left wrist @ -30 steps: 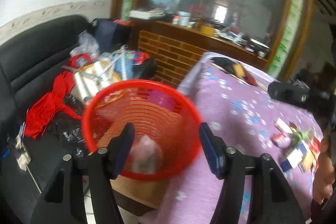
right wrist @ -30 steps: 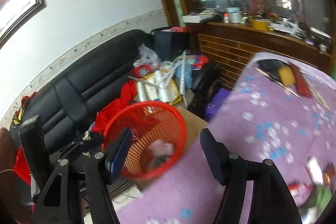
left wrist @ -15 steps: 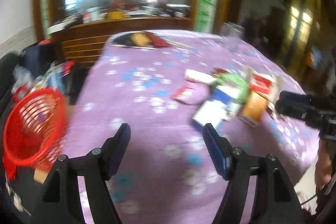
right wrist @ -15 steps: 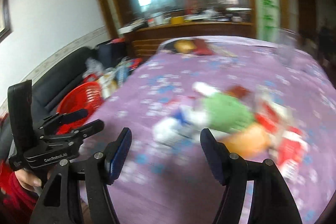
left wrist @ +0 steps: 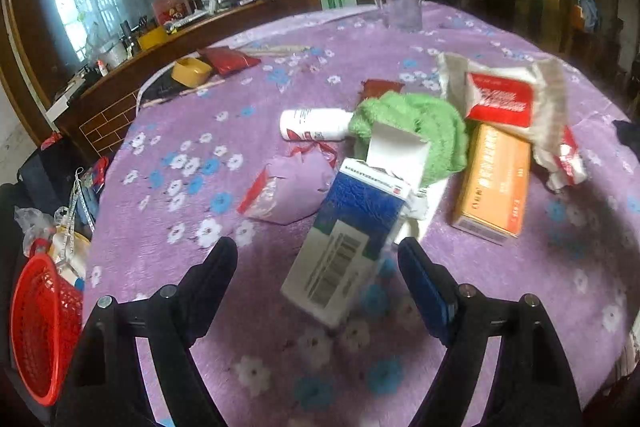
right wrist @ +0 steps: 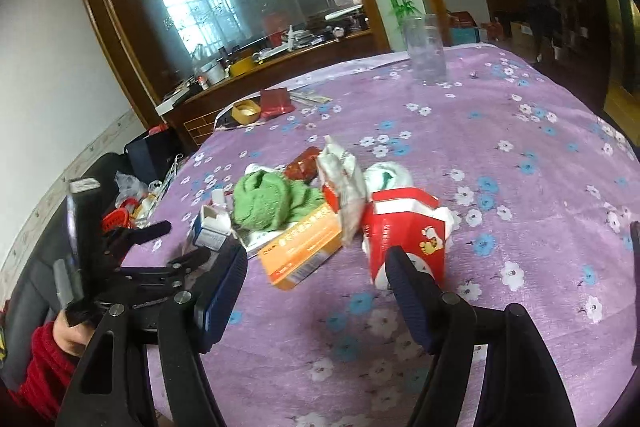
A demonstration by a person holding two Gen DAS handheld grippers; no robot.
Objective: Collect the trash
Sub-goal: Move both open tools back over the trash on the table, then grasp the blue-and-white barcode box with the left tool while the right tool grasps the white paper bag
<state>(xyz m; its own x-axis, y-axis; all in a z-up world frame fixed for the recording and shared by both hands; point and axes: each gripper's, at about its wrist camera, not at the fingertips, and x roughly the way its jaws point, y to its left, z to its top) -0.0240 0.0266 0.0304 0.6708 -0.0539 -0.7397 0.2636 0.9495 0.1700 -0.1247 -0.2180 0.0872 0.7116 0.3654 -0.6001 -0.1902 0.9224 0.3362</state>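
The red basket [left wrist: 40,327], centred a second ago, is now seen at the far left, off the table edge. The left gripper [left wrist: 318,267], jaws just widened and empty, is aimed at a blue-and-white carton [left wrist: 352,235]; its print is unreadable. The right gripper [right wrist: 316,269] is held open, empty, before an orange box [right wrist: 304,247] and red box [right wrist: 404,227] on the purple tablecloth [right wrist: 520,155].

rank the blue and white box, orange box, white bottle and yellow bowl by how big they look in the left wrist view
1. blue and white box, though it lies nearest the camera
2. orange box
3. white bottle
4. yellow bowl, farthest away
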